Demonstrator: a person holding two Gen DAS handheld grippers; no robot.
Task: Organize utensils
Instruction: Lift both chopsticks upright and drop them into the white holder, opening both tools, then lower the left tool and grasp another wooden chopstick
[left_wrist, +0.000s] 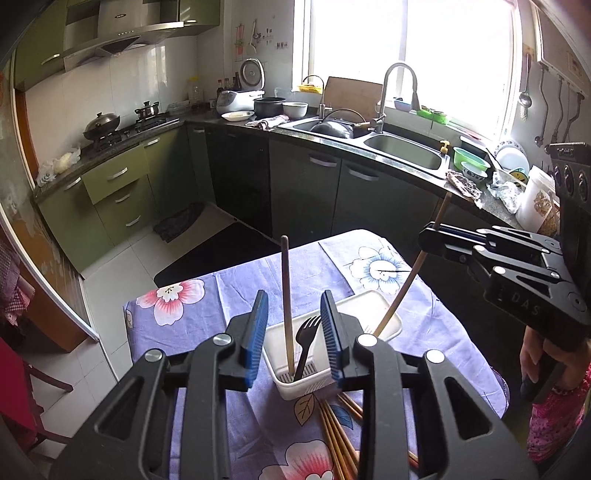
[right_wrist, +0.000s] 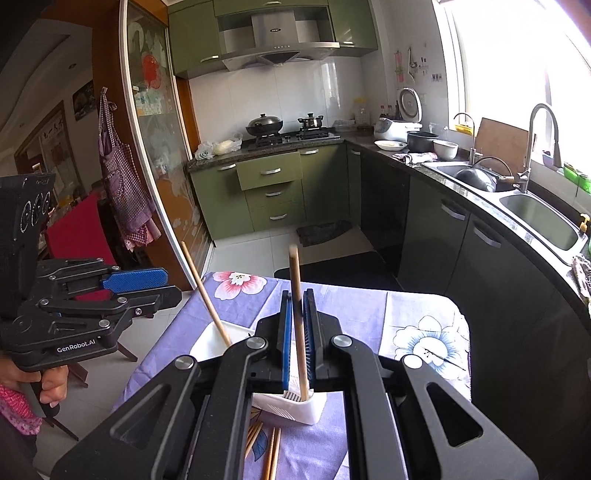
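A white utensil basket (left_wrist: 384, 314) stands on the flowered tablecloth (left_wrist: 192, 325). In it are a brown chopstick (left_wrist: 286, 295) standing upright and a black plastic fork (left_wrist: 305, 341). My left gripper (left_wrist: 294, 314) is open above the basket, with the chopstick and fork between its blue pads. My right gripper (right_wrist: 296, 314) is shut on another chopstick (right_wrist: 298, 325), whose lower end dips into the basket (right_wrist: 291, 410). That chopstick (left_wrist: 410, 275) and the right gripper (left_wrist: 430, 236) show at the right of the left wrist view. The left gripper (right_wrist: 166, 284) shows at the left of the right wrist view.
Several loose chopsticks (left_wrist: 338, 439) lie on the cloth in front of the basket; they also show in the right wrist view (right_wrist: 271, 454). Beyond the table are kitchen cabinets, a double sink (left_wrist: 402, 149) and a stove (right_wrist: 291, 138). A red chair (right_wrist: 77, 232) stands left.
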